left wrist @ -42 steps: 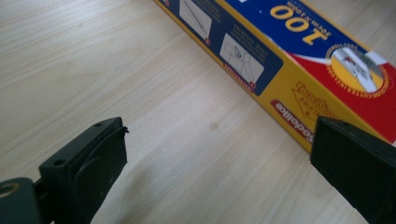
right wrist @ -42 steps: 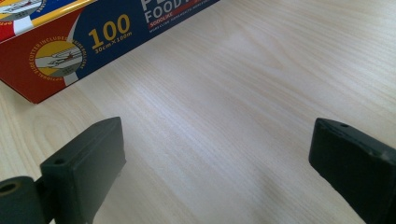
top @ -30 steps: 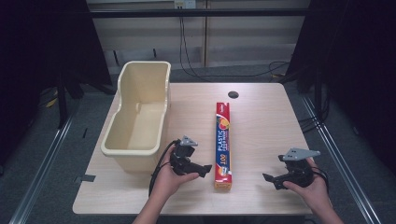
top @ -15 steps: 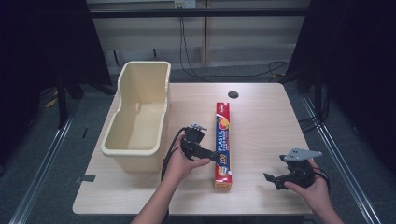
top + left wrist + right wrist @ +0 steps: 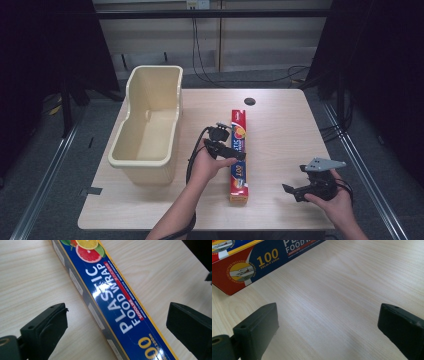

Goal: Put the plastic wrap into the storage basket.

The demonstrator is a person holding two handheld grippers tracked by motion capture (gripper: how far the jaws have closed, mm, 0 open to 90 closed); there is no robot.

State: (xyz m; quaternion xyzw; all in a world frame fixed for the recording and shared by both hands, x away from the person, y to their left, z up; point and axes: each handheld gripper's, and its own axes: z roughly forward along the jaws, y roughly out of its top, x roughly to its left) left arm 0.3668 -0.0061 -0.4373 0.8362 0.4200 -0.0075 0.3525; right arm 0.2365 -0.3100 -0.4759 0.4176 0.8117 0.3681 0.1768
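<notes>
Left gripper (image 5: 235, 154) hangs right over the plastic food wrap box (image 5: 239, 155), jaws spread wide with the box between them but not touching. Right gripper (image 5: 295, 190) sits wide open too, near the table's (image 5: 285, 125) front edge, well apart. Beige tub (image 5: 150, 120) on the left.

Table (image 5: 285, 120): bare wood across the right half and along the bottom edge of the high view; passage unobstructed there. Obstacles: cream tub (image 5: 150, 120) occupying the left-centre, and the food wrap box (image 5: 239, 150) lying lengthwise at centre. A narrow bare strip separates tub and box, partly taken by the left gripper (image 5: 235, 152).
</notes>
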